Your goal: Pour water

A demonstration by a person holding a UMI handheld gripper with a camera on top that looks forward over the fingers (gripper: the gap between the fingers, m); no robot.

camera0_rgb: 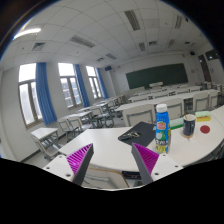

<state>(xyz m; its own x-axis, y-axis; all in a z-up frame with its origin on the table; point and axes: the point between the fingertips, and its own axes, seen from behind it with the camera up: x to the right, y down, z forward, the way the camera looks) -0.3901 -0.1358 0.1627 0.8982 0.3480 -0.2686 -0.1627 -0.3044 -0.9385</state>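
A clear water bottle (162, 128) with a blue and orange label and a blue cap stands upright on a white desk (110, 158), ahead of my fingers and to their right. A dark cup (189, 123) stands further right of the bottle. My gripper (112, 160) is open and empty, its magenta pads (146, 160) spread wide apart over the bare desk top. Nothing is between the fingers.
A dark flat object (135, 133) lies on the desk just left of the bottle. A yellow thing (206, 127) sits beyond the cup. Rows of classroom desks and chairs (100, 112) fill the room behind, with windows at the left and a green board (155, 76) at the back.
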